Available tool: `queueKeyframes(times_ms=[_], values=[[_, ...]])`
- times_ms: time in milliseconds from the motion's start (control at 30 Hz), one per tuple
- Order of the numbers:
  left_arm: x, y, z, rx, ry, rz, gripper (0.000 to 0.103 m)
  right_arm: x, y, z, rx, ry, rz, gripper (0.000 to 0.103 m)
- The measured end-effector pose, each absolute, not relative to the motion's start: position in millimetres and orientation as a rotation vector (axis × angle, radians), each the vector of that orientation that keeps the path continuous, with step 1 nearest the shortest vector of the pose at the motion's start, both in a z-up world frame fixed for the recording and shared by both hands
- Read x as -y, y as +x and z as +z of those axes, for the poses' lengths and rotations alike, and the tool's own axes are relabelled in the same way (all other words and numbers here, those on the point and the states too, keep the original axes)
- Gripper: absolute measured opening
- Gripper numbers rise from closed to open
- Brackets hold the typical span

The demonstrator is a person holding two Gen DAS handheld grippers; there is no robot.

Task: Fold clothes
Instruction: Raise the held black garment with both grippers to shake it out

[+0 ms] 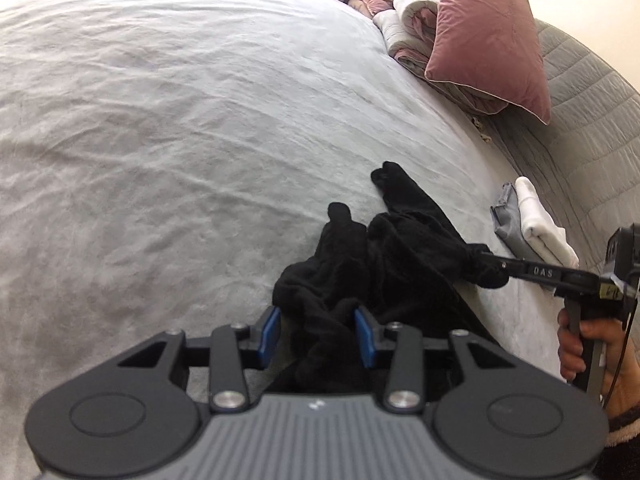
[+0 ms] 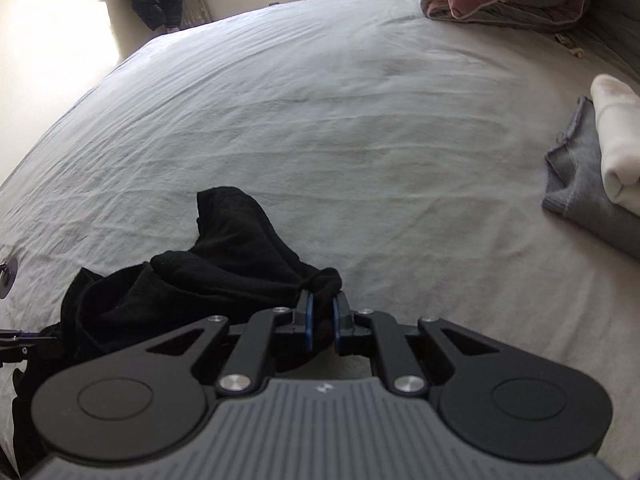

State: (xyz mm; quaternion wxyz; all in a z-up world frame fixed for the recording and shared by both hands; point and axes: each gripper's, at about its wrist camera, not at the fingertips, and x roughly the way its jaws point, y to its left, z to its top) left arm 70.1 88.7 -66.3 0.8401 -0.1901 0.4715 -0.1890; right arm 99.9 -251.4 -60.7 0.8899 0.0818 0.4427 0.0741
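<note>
Left gripper (image 1: 318, 334): jaws spread wide, blue pads (image 1: 269, 332) apart, dark cloth bunched between them. Right gripper (image 2: 323, 322): jaws drawn nearly together, nipping a cloth fold at the tips. Bare hand (image 1: 588, 348) wraps the right gripper's handle.

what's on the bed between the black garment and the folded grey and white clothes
Nothing: in the right wrist view, only bare bed sheet separates the black garment from the folded clothes.

Crumpled garment (image 1: 384, 256) on bed (image 1: 180, 140), folded stack (image 1: 536, 224) to its right, pillow (image 1: 488, 36) behind.
</note>
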Motion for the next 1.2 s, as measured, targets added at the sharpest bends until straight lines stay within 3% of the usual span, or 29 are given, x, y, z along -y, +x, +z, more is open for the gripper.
queueKeyframes(times_ms=[167, 233, 267, 367, 767, 800, 900, 1200], values=[[-78, 78, -70, -0.989, -0.390, -0.385, 0.033, 258, 96, -61, -0.916, 0.229, 0.185, 0.024], [-77, 81, -69, -0.977, -0.390, -0.377, 0.032, 258, 95, -57, -0.903, 0.240, 0.194, 0.046], [-76, 82, -69, -0.971, -0.389, -0.371, 0.026, 258, 96, -55, -0.896, 0.244, 0.199, 0.048], [-75, 84, -67, -0.934, -0.366, -0.332, 0.009, 258, 99, -52, -0.910, 0.253, 0.203, 0.048], [-87, 86, -18, -0.626, -0.141, -0.125, 0.007, 254, 100, -54, -1.059, 0.285, 0.265, 0.048], [-89, 88, -16, -0.612, -0.129, -0.112, 0.007, 254, 102, -57, -1.077, 0.287, 0.266, 0.048], [-93, 95, -10, -0.581, -0.099, -0.079, 0.007, 252, 105, -64, -1.100, 0.298, 0.282, 0.008], [-101, 128, 8, -0.478, -0.014, 0.019, 0.006, 268, 114, -19, -0.852, 0.556, 0.344, 0.006]])
